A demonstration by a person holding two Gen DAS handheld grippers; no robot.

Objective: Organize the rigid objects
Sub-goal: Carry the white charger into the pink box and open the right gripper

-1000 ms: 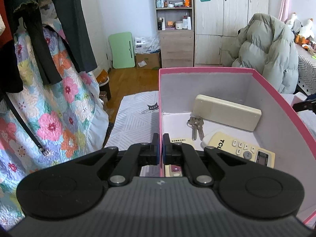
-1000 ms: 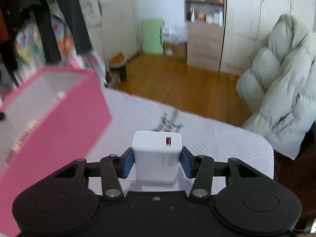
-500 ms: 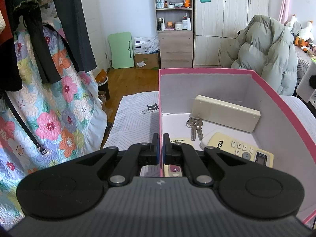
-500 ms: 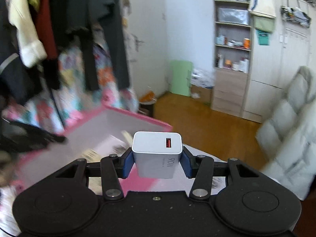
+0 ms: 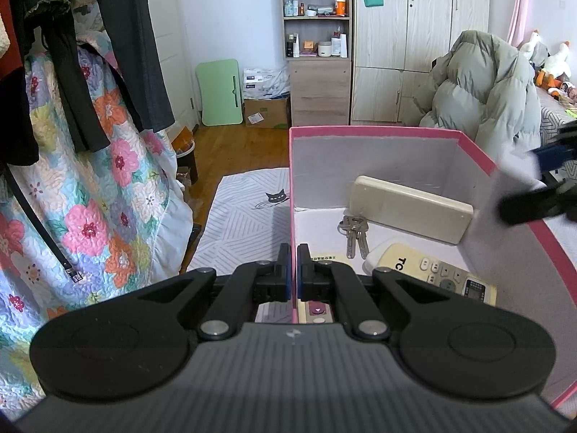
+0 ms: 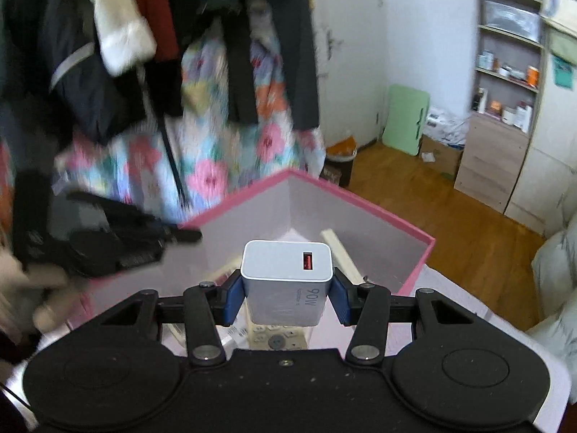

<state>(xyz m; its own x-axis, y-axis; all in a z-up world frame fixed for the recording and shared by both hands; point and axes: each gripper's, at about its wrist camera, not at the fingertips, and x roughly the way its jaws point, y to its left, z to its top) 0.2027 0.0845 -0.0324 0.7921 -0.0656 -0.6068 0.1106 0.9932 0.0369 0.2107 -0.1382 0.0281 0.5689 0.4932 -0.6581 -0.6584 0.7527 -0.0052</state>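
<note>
Left gripper (image 5: 293, 270) is clamped tight on the near wall of the pink box (image 5: 375, 130), one finger on each side of it. Right gripper (image 6: 286, 288) has a white charger (image 6: 286, 276) squeezed between its blue pads, hanging over the open box. Inside, seen from the left wrist: beige remote (image 5: 411, 209) at 12 o'clock, keys (image 5: 353, 232) in the middle, TCL remote (image 5: 432, 274) at 4.
</note>
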